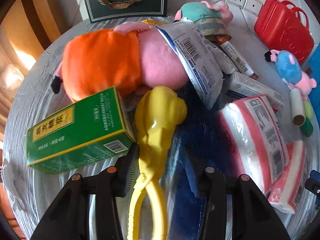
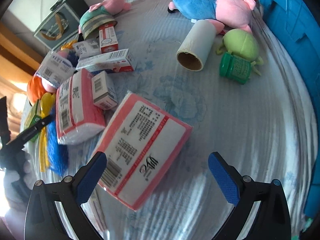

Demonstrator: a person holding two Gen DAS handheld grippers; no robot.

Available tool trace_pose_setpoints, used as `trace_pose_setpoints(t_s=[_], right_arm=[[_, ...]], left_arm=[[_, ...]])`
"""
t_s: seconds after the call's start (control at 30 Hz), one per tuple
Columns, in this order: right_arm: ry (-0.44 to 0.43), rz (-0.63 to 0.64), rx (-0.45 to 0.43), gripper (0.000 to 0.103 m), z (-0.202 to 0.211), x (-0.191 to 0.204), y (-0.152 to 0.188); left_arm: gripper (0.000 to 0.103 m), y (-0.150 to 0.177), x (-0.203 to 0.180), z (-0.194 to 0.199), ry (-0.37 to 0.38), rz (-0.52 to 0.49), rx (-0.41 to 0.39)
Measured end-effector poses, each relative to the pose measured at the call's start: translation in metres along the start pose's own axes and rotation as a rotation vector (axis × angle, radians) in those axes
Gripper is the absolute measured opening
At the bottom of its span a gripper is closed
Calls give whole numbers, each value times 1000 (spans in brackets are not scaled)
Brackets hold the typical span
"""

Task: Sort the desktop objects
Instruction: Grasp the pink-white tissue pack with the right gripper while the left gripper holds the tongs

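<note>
desk: two pink tissue packs, one green box. left tongs parted around yellow tool, not pressing; right tongs open, empty.

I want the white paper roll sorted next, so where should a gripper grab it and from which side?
Likely from above, closing across the middle of the roll. It lies on its side with the tube open toward the camera, so the curved wall offers two opposite faces. The plush toys crowd its far end.
</note>
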State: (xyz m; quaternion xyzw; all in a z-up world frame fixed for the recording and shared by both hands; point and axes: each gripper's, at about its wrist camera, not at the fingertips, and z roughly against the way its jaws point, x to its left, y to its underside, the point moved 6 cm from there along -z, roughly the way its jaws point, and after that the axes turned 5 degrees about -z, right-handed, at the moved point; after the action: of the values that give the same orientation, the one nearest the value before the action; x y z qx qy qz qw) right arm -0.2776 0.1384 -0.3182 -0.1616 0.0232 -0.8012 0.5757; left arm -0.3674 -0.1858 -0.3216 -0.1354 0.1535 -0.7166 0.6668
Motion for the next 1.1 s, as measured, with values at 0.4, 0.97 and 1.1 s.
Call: trace_pose_setpoints(t_s=[0.4, 0.97, 1.1], right_arm=[[42, 54, 58, 102, -26, 26, -1], [106, 71, 25, 96, -20, 16, 9], [86, 85, -15, 93, -2, 16, 15]], left_arm=[[26, 1, 8, -17, 46, 56, 33], [26, 57, 11, 63, 40, 86, -88], [26, 57, 1, 86, 36, 75, -139]])
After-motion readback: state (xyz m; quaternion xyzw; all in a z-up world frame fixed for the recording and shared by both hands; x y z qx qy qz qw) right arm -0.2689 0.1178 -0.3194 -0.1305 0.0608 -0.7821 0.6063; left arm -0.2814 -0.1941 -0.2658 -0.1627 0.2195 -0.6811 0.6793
